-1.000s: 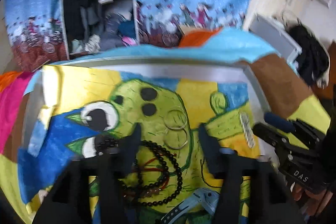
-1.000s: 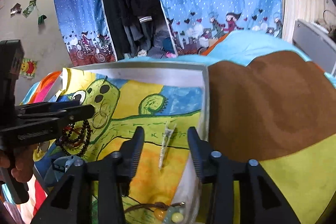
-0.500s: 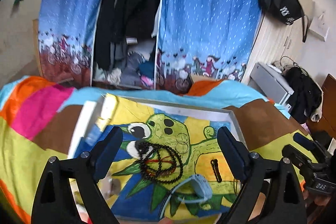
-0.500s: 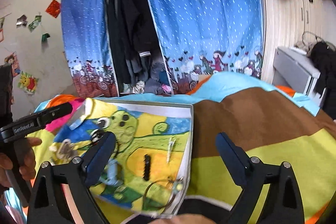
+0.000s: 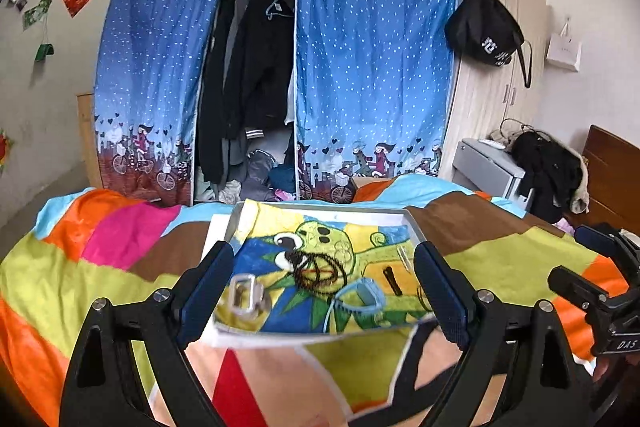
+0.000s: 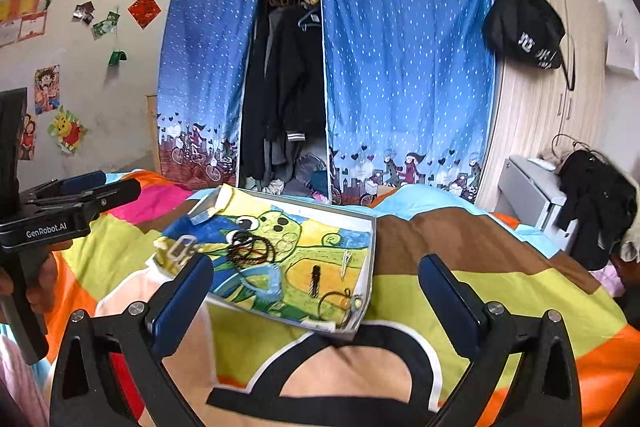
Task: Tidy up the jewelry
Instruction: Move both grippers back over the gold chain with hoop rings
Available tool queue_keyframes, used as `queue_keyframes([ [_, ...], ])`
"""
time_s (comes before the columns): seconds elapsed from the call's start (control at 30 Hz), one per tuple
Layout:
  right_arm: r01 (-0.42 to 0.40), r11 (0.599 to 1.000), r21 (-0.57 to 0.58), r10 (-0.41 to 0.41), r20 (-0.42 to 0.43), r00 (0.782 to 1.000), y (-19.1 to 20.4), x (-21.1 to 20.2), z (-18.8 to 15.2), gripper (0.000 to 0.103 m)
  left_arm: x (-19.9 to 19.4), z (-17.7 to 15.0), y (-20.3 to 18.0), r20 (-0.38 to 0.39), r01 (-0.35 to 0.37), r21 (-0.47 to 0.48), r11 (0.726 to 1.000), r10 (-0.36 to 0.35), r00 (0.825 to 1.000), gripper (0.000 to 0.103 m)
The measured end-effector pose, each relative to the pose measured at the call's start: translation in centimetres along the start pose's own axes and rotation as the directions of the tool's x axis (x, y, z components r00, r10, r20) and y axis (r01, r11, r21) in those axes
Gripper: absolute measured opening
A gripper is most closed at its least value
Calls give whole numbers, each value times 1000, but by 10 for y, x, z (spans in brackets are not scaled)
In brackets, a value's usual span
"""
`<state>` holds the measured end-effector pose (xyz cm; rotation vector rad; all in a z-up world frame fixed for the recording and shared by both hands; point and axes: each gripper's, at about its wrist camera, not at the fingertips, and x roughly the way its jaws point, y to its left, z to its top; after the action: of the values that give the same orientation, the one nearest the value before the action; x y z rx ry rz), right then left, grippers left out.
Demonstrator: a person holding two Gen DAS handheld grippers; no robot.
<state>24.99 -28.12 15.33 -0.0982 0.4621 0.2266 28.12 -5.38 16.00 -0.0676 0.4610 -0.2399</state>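
A shallow grey tray [image 5: 328, 210] lined with a green cartoon drawing lies on the bed and holds the jewelry. In it are a black bead necklace [image 5: 320, 271], a light blue band [image 5: 360, 298], a silver buckle piece [image 5: 245, 294], a black clip [image 5: 390, 275], a silver pin [image 5: 404, 255] and thin rings [image 5: 344, 251]. My left gripper [image 5: 324, 293] hovers well back from the tray, open wide and empty. In the right wrist view the tray [image 6: 373, 247], necklace [image 6: 250, 251], clip [image 6: 315, 279] and a cord bracelet [image 6: 342, 301] show. My right gripper [image 6: 316, 293] is also open and empty.
The bed carries a quilt [image 5: 100, 267] in bright colour blocks. Behind it stands a blue curtained wardrobe [image 5: 372, 67] with dark clothes. A grey cabinet [image 5: 488, 167] and a black bag [image 5: 484, 35] are at the right. A hand holds the left gripper [image 6: 72, 205].
Both grippers have drawn back and risen from close over the tray, and their jaws have spread from narrow to wide. The jewelry lies unmoved in the tray.
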Motion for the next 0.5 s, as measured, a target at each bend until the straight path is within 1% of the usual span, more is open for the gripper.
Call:
queue_keyframes([
  [0.1, 9, 1000, 18, -10, 50, 999, 14, -28, -12, 103, -29, -18, 6, 21, -4, -13, 1000, 5, 1000, 88],
  [0.27, 2, 1000, 2, -3, 99, 995, 38, -58, -40, 103, -67, -44, 10, 10, -15, -5, 1000, 15, 1000, 88],
  [0.5, -24, 1000, -17, 25, 96, 995, 57, -75, -64, 103, -95, -71, 10, 8, -40, 14, 999, 40, 999, 88],
])
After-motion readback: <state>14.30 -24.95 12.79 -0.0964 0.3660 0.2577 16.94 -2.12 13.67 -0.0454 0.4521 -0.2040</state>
